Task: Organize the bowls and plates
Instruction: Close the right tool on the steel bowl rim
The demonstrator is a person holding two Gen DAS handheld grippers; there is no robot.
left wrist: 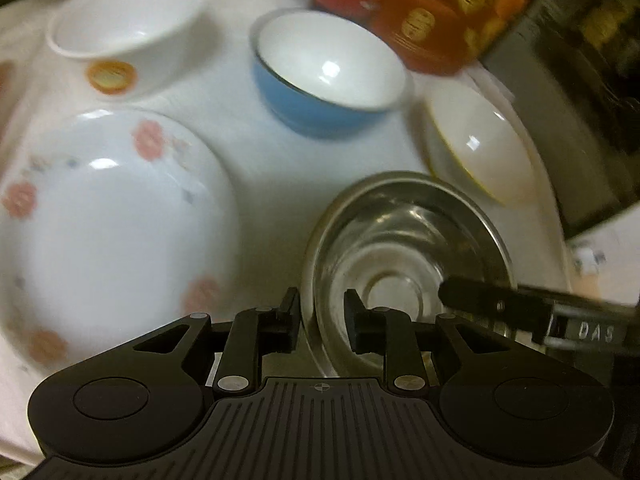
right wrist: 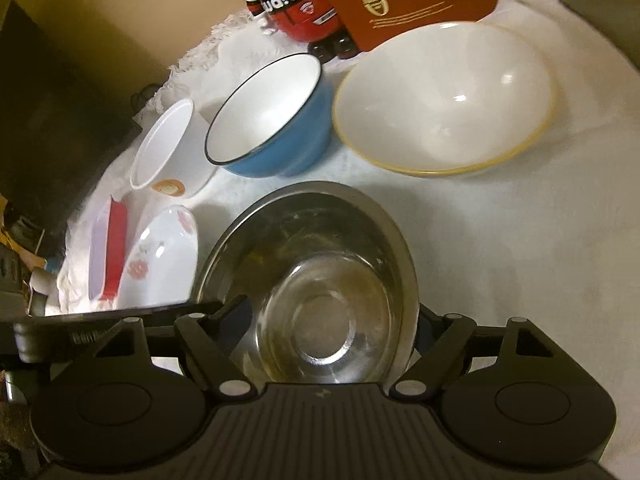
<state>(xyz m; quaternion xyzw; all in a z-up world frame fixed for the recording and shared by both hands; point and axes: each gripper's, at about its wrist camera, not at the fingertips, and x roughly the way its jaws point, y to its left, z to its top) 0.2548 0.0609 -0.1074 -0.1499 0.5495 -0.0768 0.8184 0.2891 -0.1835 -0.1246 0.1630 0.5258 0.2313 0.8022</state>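
Observation:
A steel bowl [left wrist: 400, 240] stands on the white cloth. In the left wrist view my left gripper [left wrist: 320, 308] straddles its left rim, one finger outside and one inside, with a gap at the rim. In the right wrist view the same steel bowl [right wrist: 320, 280] fills the space between the wide fingers of my right gripper [right wrist: 330, 314]; I see no pad pressing on it. Around it are a blue bowl [left wrist: 328, 76], a white bowl with an orange mark [left wrist: 124, 28], a floral plate [left wrist: 108, 216] and a cream bowl with a yellow rim [left wrist: 480, 148].
A red box [right wrist: 420, 0] and a red figurine [right wrist: 292, 0] stand at the back of the cloth. A red and white dish [right wrist: 108, 248] lies at the left edge beside the floral plate. Bare cloth [right wrist: 520, 260] lies right of the steel bowl.

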